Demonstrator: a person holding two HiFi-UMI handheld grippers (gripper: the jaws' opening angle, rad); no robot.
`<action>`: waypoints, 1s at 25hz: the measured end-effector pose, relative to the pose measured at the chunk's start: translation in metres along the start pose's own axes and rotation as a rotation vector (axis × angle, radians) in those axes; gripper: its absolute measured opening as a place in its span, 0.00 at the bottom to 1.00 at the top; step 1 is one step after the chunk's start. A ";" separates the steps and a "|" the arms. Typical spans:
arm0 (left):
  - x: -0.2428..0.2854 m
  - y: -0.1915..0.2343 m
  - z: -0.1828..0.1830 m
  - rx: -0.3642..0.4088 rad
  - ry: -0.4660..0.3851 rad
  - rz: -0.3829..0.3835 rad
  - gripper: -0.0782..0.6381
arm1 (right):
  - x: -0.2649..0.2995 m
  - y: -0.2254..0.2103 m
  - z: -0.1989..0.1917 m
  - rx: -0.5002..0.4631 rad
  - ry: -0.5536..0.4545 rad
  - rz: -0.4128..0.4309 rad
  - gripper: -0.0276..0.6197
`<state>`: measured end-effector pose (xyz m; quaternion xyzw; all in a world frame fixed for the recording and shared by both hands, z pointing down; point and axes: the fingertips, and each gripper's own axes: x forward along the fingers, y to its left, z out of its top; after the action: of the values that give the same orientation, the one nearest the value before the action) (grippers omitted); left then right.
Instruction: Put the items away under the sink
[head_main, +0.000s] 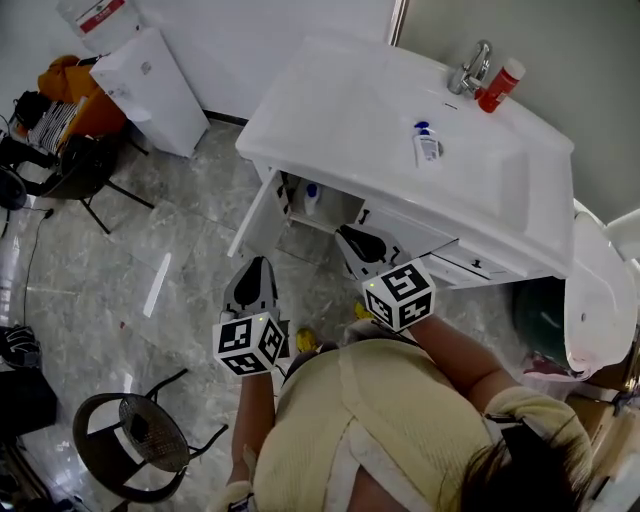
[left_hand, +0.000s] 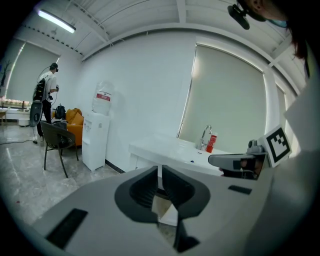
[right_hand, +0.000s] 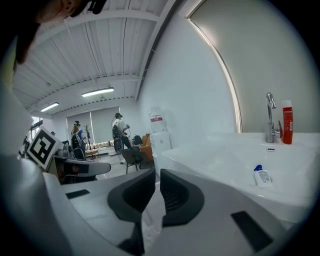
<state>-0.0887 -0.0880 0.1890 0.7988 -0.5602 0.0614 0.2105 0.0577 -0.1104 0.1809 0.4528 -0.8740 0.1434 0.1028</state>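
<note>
A white sink cabinet (head_main: 350, 110) stands ahead of me. On its top lies a small white bottle with a blue cap (head_main: 427, 146) (right_hand: 261, 176). A red bottle (head_main: 499, 86) (right_hand: 287, 122) (left_hand: 212, 143) stands beside the faucet (head_main: 470, 70). The cabinet's left door (head_main: 256, 205) hangs open, and a white bottle (head_main: 312, 197) shows inside. My left gripper (head_main: 258, 264) (left_hand: 160, 182) is over the floor in front of the door, shut and holding nothing. My right gripper (head_main: 348, 233) (right_hand: 157, 192) is just below the cabinet's front edge, shut and holding nothing too.
A white water dispenser (head_main: 150, 85) stands by the far wall, with a black chair (head_main: 85, 170) and orange seat beside it. A round black stool (head_main: 140, 440) is near my left. A toilet (head_main: 600, 290) and dark bin (head_main: 540, 315) are at right. People (right_hand: 119, 131) stand far off.
</note>
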 end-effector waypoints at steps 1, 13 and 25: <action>-0.002 -0.001 0.000 -0.006 -0.005 0.001 0.19 | -0.001 0.001 -0.001 -0.002 0.007 0.000 0.11; -0.010 0.006 -0.007 -0.033 -0.002 0.039 0.19 | -0.004 0.002 -0.025 -0.004 0.090 -0.017 0.08; -0.006 0.007 -0.015 -0.048 0.020 0.028 0.19 | 0.003 0.003 -0.026 -0.007 0.100 -0.006 0.08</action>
<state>-0.0953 -0.0783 0.2021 0.7849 -0.5705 0.0590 0.2344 0.0546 -0.1015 0.2059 0.4472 -0.8670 0.1625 0.1482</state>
